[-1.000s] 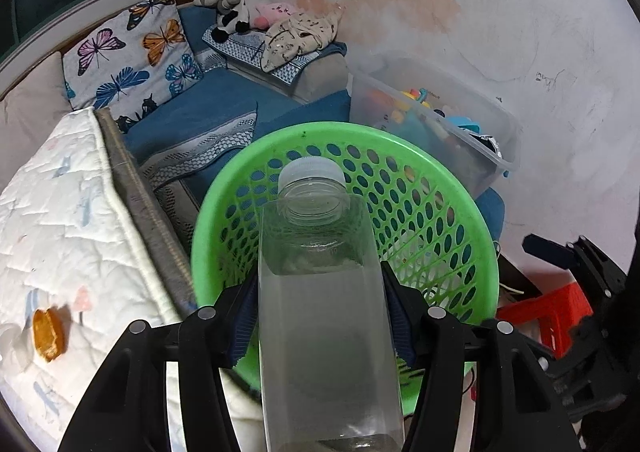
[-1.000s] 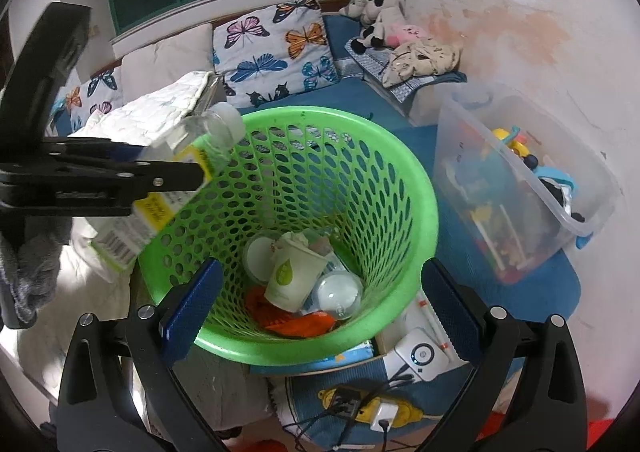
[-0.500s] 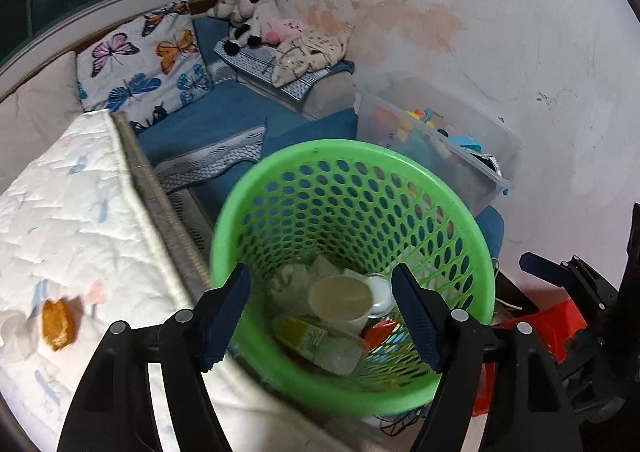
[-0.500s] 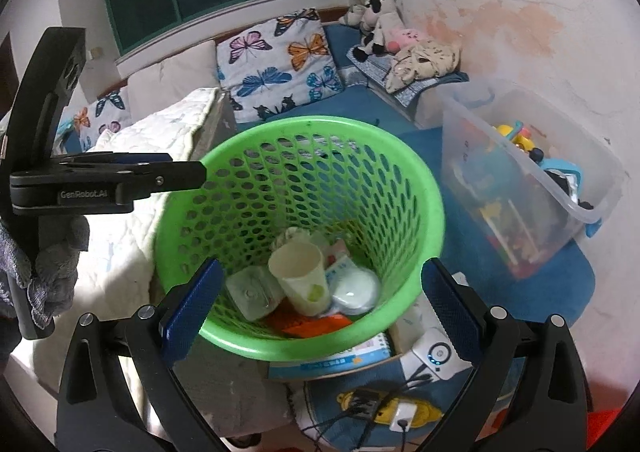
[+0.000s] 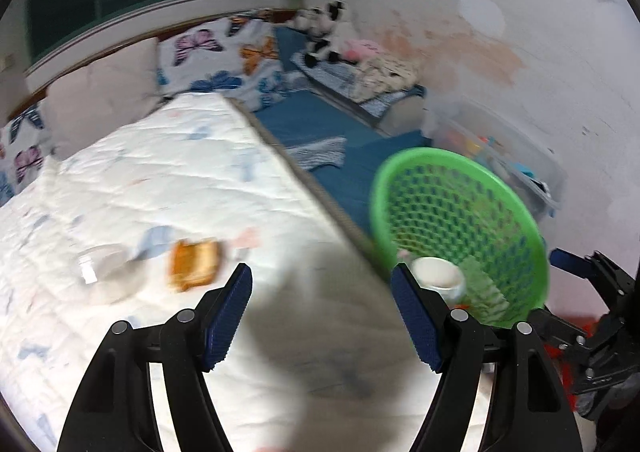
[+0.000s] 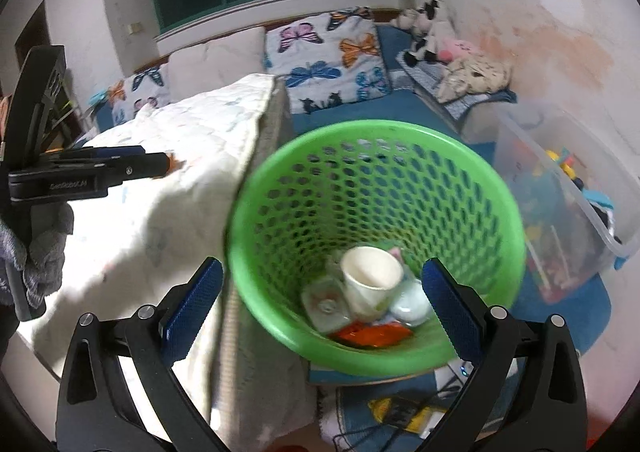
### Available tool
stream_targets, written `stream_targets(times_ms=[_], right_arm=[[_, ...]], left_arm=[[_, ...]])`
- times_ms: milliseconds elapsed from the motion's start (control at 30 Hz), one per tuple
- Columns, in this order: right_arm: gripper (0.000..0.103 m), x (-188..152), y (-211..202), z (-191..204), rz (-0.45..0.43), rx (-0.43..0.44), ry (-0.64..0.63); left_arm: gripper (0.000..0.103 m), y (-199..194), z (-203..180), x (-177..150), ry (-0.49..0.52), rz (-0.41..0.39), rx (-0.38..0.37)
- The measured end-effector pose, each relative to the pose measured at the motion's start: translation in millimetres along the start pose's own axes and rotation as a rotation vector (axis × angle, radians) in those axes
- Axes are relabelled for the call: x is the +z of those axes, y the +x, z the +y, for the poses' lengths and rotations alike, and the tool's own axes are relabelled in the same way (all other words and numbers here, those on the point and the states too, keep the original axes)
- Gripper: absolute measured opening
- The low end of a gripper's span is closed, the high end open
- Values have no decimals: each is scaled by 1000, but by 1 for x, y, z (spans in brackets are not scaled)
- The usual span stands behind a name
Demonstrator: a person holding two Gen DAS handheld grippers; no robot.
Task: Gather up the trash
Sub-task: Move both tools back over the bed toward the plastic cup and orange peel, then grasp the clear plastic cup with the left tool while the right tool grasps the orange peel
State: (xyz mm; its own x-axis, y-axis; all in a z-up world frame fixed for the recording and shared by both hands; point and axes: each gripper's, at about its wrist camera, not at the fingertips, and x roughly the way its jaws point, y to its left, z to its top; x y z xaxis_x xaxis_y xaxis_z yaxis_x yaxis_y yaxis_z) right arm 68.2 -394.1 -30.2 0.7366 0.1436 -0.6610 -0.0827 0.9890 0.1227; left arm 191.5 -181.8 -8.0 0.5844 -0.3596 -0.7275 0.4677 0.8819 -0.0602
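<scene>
The green perforated basket (image 6: 472, 155) stands beside the mattress and holds a white paper cup (image 6: 370, 278), the clear bottle (image 6: 326, 308), a round lid and an orange wrapper (image 6: 368, 334). It also shows in the left wrist view (image 5: 508, 191). My left gripper (image 5: 322, 318) is open and empty above the white quilted mattress (image 5: 180, 179). An orange wrapper (image 5: 194, 264) and a crumpled clear plastic piece (image 5: 106, 272) lie on the mattress ahead of it to the left. My right gripper (image 6: 320, 304) is open and empty over the basket's near rim.
A clear storage bin of toys (image 6: 560, 195) stands right of the basket by the wall. Butterfly pillows (image 6: 328, 59) and plush toys (image 6: 424, 31) line the back. Cables and a power strip (image 6: 400, 412) lie on the blue floor mat below the basket.
My left gripper opened and dropped the clear bottle into the basket, then swung left over the mattress. My right gripper stayed open near the basket and shifted slightly.
</scene>
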Motion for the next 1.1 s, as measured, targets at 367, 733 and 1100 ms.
stream_targets(times_ms=[367,733,1100], right_arm=[[99,19,34,68,40,110,-108],[99,16,61,106,101,168,-176],[98,41,90,137,130,221,-223]], left_arm=[[69,-12,109,-7,-212,-21,207],[70,12,159,-11,-325,19,238],[69,35,179,-11,-380,49,182]])
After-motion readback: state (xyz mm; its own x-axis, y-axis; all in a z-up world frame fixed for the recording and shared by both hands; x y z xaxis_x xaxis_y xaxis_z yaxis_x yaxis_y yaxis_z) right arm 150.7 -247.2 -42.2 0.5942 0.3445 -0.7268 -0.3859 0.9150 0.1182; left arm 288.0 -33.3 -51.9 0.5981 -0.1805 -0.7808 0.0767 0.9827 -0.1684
